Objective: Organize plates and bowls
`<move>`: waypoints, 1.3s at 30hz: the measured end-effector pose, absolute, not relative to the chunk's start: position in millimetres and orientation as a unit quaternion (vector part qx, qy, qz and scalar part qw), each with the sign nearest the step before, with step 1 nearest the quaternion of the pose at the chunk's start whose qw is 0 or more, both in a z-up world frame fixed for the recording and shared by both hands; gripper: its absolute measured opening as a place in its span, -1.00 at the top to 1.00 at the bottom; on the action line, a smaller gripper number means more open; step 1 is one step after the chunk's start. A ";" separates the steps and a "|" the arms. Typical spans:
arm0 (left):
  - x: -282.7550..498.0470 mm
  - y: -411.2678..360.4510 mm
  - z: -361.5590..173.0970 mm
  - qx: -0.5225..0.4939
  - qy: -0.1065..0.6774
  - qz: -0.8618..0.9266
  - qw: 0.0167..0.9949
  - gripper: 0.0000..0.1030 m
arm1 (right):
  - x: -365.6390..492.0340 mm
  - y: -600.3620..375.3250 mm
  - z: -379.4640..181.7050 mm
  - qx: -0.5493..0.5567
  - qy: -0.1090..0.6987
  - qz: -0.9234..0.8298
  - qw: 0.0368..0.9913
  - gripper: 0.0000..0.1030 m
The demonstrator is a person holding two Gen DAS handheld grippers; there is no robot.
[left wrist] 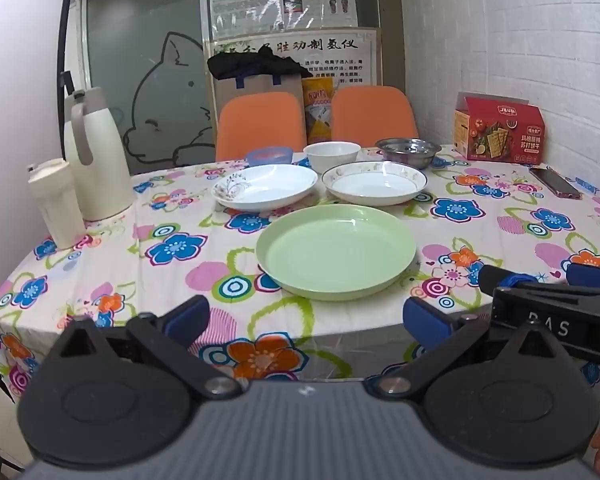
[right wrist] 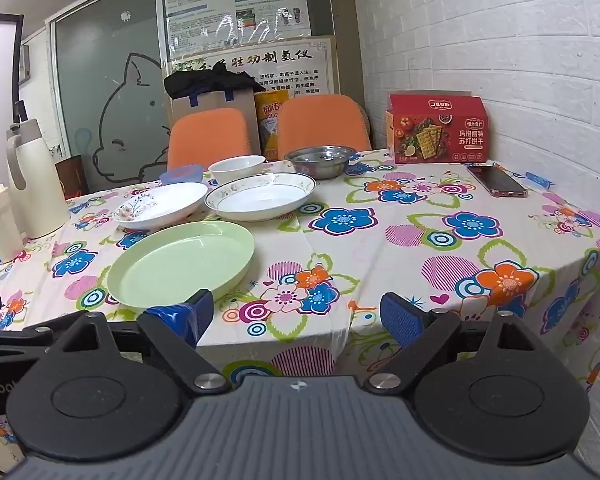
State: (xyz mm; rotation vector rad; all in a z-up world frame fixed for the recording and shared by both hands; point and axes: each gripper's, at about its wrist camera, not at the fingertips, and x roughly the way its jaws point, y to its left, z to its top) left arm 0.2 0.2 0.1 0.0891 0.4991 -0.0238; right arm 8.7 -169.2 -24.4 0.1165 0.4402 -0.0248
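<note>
From the left wrist camera, the left gripper (left wrist: 306,320) hangs just off the near edge of a round table draped in a white cloth with bright flower print (left wrist: 500,232), its blue-padded fingers (left wrist: 188,314) spread wide with nothing between them. Straight ahead on the cloth sits a large pale green plastic plate (left wrist: 336,251). Behind it lie two white china plates side by side, close but apart: one with a grey sprig pattern (left wrist: 265,186) on the left, one with a patterned gold rim (left wrist: 374,182) on the right. Further back stand a small blue translucent bowl (left wrist: 269,156), a plain white bowl (left wrist: 331,155) and a shiny steel bowl (left wrist: 408,151) in a row. At the left edge stand a cream thermos jug (left wrist: 94,152) and a cream tumbler (left wrist: 56,202); a red cracker box (left wrist: 499,130) and a dark phone (left wrist: 555,182) lie at the right. The right gripper (left wrist: 540,276) reaches in from the right, near the green plate. From the right wrist camera, the right gripper (right wrist: 296,316) is likewise wide apart and empty at the table's near edge, with the pale green plastic plate (right wrist: 182,262) just beyond its left finger (right wrist: 198,312). The sprig plate (right wrist: 162,203), gold-rimmed plate (right wrist: 261,195), white bowl (right wrist: 237,168) and steel bowl (right wrist: 320,160) sit behind it, the blue bowl (right wrist: 181,174) partly hidden, and two orange chair backs (right wrist: 322,120) stand past the table.
</note>
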 end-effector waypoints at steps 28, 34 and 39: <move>2.5 4.0 -2.5 0.042 0.251 -0.009 0.967 -0.99 | 10.3 -169.3 -26.8 0.048 0.218 -0.011 0.975 -0.51; 2.2 4.1 -1.4 0.039 0.251 -0.008 0.967 -0.99 | 10.6 -167.9 -27.2 0.047 0.218 -0.009 0.975 -0.51; 2.2 4.2 -1.6 0.039 0.251 -0.008 0.967 -0.99 | 10.1 -166.3 -26.6 0.045 0.218 -0.009 0.975 -0.51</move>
